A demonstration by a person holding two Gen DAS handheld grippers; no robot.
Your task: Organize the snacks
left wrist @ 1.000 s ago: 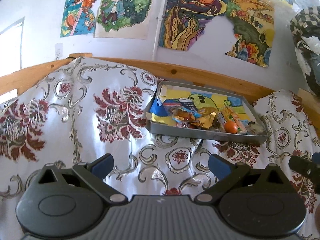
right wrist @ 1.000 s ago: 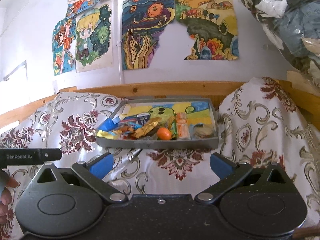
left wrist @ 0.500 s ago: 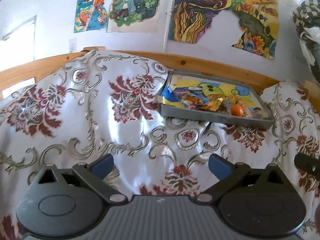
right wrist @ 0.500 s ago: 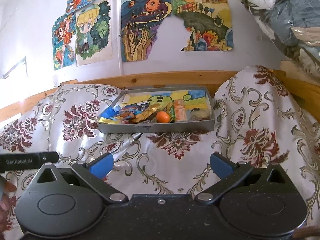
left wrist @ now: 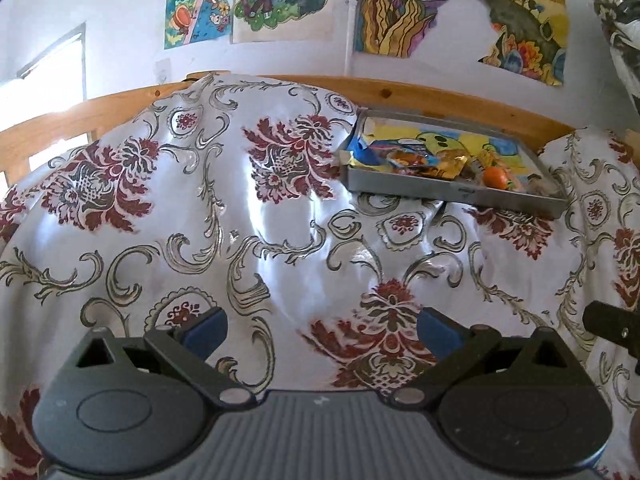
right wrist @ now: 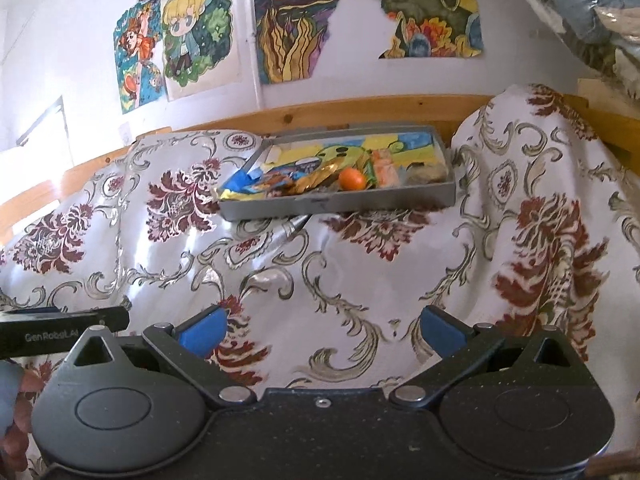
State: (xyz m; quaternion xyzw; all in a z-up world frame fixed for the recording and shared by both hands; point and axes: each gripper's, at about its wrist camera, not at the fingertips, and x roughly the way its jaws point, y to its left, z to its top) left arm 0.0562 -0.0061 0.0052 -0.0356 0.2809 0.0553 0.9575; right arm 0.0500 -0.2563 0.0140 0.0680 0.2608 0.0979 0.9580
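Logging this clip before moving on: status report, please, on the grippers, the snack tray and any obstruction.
Left gripper open, empty. Right gripper open, empty. Grey rectangular tray of snacks on floral cloth, untouched, ahead of both. Nothing between.

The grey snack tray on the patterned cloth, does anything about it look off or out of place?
Yes. The shallow grey tray sits tilted on rumpled floral cloth, and a yellow foil wrapper hangs over its left front corner. A silvery pen-like object pokes out from beneath the front edge. Both grippers are open, well short of it.
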